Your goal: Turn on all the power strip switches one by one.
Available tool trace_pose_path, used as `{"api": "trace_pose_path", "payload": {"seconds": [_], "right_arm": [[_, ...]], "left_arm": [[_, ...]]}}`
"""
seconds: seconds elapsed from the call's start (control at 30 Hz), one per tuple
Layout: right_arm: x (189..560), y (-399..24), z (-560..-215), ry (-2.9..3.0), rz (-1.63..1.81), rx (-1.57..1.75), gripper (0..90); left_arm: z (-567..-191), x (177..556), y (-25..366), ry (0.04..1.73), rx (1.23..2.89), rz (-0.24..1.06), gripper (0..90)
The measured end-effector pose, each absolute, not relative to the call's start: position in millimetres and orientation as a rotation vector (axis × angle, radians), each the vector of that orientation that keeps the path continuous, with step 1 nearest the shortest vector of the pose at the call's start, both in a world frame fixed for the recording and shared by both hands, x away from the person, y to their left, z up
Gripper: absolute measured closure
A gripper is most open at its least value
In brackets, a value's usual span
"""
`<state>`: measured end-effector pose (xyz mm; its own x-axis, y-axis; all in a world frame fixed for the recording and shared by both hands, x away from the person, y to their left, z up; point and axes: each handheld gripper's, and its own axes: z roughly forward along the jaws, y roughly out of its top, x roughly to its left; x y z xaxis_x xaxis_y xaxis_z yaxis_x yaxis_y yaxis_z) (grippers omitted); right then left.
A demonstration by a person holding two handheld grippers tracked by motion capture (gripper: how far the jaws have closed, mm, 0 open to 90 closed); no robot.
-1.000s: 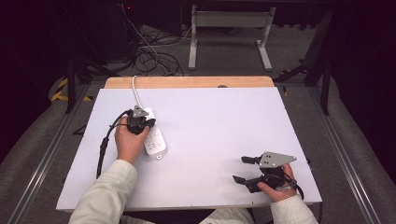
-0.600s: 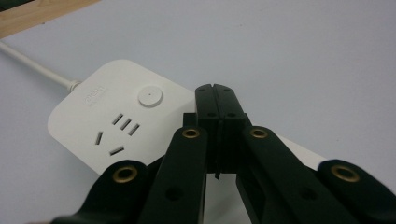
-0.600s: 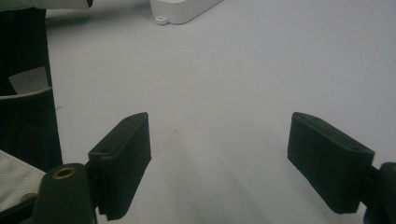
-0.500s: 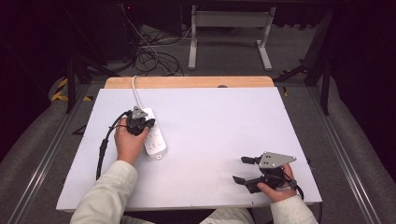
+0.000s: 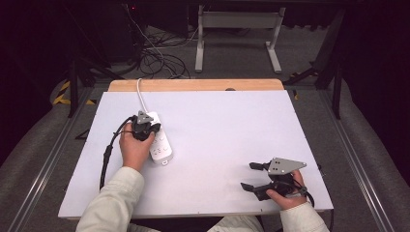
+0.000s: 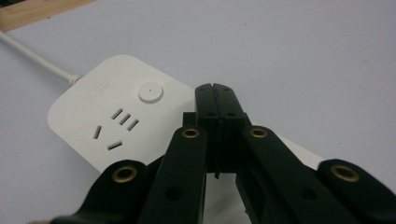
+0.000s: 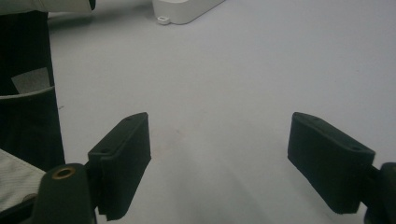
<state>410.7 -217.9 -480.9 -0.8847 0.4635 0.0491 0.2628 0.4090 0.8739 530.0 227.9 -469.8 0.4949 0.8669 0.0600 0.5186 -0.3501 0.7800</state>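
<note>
White table [image 5: 232, 145]; left tongs [image 6: 215, 93] closed over power strip [image 6: 112, 116], maybe touching.

We see a power strip [image 6: 121, 116] of smooth white plastic with a soft satin sheen, its round button [image 6: 151, 92] the same finish, and a white rubbery-looking cord [image 5: 140, 94] running to the worktop's far edge. The worktop [image 5: 232, 130] is a matt, pale sheet, with a strip of bare light wood [image 5: 193, 85] along that far edge. The left gripper [image 6: 216, 100] has matt black plastic jaws with brass-coloured rivets; the right gripper [image 7: 219, 158] carries dull black pads. The sleeve [image 5: 113, 205] is pale woven cloth.
</note>
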Motion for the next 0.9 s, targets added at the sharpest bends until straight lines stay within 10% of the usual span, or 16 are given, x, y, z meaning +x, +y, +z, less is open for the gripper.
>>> {"api": "trace_pose_path", "payload": {"seconds": [0.9], "right_arm": [[409.8, -213.8, -481.8, 2.482, 1.467, 0.627, 21.8]], "left_arm": [[-469.8, 529.9, 222.7, 1.201, 2.026, 0.62, 90.0]]}}
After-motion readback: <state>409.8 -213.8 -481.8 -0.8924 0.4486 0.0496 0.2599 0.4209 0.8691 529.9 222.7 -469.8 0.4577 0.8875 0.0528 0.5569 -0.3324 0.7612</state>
